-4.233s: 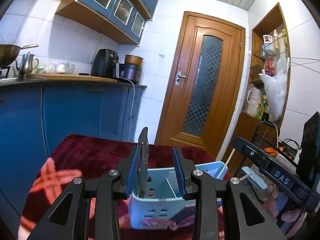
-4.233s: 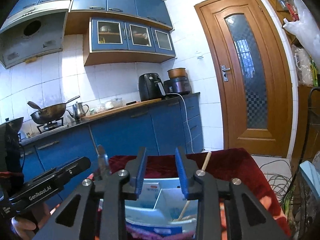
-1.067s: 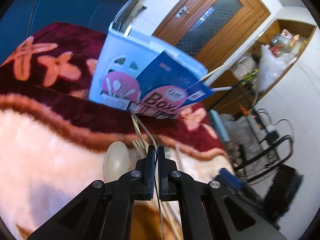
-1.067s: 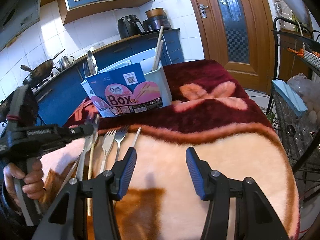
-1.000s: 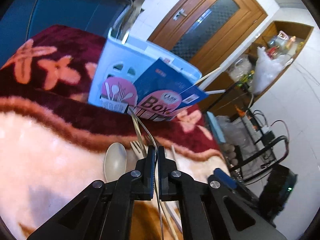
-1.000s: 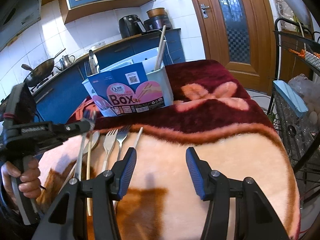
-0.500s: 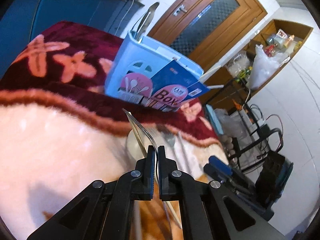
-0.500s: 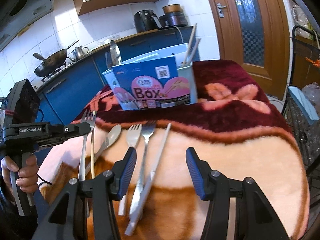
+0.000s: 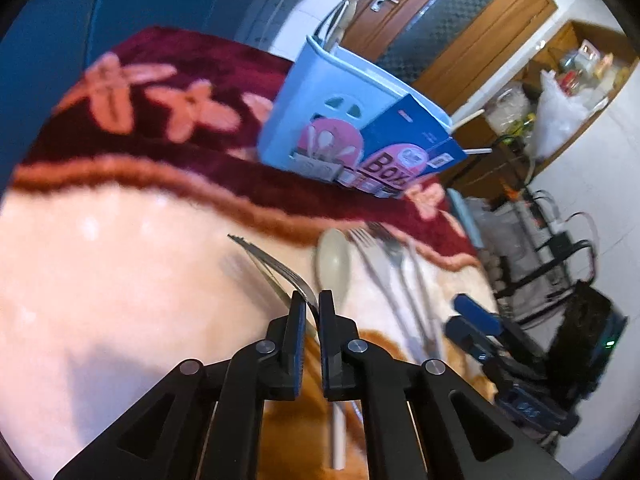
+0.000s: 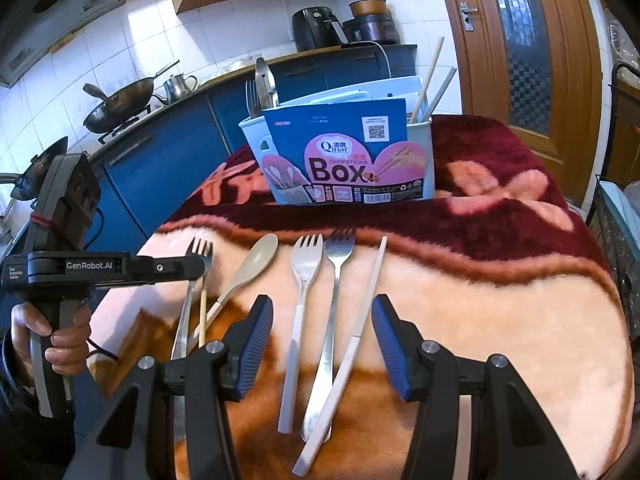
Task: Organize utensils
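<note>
My left gripper [image 9: 312, 300] is shut on a metal fork [image 9: 272, 266], gripping its neck with the tines pointing away; it also shows in the right wrist view [image 10: 196, 266] at the table's left with the fork [image 10: 200, 249] in it. My right gripper [image 10: 322, 312] is open and empty above two forks [image 10: 306, 264] and a knife [image 10: 366, 300] lying on the blanket. A beige spoon [image 10: 256, 256] and a chopstick [image 10: 203, 312] lie left of them. A light blue utensil box [image 10: 344, 156] stands behind, holding a spoon, a fork and chopsticks.
A pink and maroon flowered blanket [image 10: 500, 288] covers the table. Blue kitchen cabinets [image 10: 168, 160] with a wok stand behind on the left. A wooden door [image 10: 520, 40] and a wire rack [image 10: 616, 208] are on the right.
My left gripper has picked the fork up off the blanket and moved left with it. My right gripper has moved forward over the laid-out utensils and stays open.
</note>
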Motion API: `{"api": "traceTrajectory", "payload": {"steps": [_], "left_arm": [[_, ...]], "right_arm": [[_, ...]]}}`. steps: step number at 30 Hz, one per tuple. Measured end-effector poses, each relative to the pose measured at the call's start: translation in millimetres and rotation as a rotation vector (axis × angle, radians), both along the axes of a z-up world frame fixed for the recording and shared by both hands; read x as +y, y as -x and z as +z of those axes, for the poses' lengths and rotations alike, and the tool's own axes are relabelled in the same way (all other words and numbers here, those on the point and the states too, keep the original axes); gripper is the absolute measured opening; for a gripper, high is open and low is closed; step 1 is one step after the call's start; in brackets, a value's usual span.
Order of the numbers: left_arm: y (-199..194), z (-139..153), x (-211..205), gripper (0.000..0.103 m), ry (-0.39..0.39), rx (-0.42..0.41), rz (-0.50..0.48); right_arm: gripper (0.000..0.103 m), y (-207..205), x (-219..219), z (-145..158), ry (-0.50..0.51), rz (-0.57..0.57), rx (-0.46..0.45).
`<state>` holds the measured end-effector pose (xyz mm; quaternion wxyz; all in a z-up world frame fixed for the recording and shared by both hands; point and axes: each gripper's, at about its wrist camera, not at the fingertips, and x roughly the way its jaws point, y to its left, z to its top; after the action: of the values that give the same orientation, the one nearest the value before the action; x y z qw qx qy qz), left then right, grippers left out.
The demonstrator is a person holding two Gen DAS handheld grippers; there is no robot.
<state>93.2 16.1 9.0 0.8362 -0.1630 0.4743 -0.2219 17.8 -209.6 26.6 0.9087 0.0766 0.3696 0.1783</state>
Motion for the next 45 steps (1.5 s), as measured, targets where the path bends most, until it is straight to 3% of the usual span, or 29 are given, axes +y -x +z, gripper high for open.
{"api": "traceTrajectory", "payload": {"steps": [5,8,10,12,14,22,24,25,26,27,30,35,45], "left_arm": [[-9,13,12,0.006,-0.057,-0.023,0.059],[-14,17,18,0.013,-0.083,-0.011,0.101],[-13,19,19,0.035,-0.083,-0.01,0.108],[-10,20,17,0.046,-0.095,-0.022,0.113],[-7,20,14,0.046,-0.102,-0.031,0.112],[-2,40,9,0.046,0.012,-0.115,0.062],[-4,39,6,0.045,0.018,-0.111,0.058],[-6,36,4,0.038,0.01,-0.1,0.063],[-8,32,3,0.026,-0.001,-0.09,0.068],[-11,27,2,0.002,-0.005,-0.07,0.072],[-12,15,3,0.003,0.051,-0.027,0.085],[-1,29,2,0.002,0.052,-0.1,0.074],[32,86,16,0.002,0.051,-0.326,0.105]], "right_arm": [[0.055,-1,-5,-1,0.002,-0.015,0.003],[0.055,-4,-8,-2,0.004,-0.023,0.008],[0.055,-5,-8,-2,0.005,-0.026,0.01],[0.055,-7,-10,-2,0.007,-0.028,0.012],[0.055,-8,-10,-3,0.01,-0.029,0.016],[0.055,-9,-12,-5,0.003,-0.031,0.02],[0.055,-9,-12,-5,0.003,-0.032,0.02],[0.055,-9,-12,-5,0.002,-0.032,0.021],[0.055,-9,-12,-5,0.001,-0.032,0.021],[0.055,-8,-12,-5,0.0,-0.032,0.02],[0.055,-7,-12,-4,0.002,-0.031,0.018],[0.055,-8,-14,-3,0.007,-0.037,0.015],[0.055,-13,-9,3,0.016,-0.017,0.028]]}}
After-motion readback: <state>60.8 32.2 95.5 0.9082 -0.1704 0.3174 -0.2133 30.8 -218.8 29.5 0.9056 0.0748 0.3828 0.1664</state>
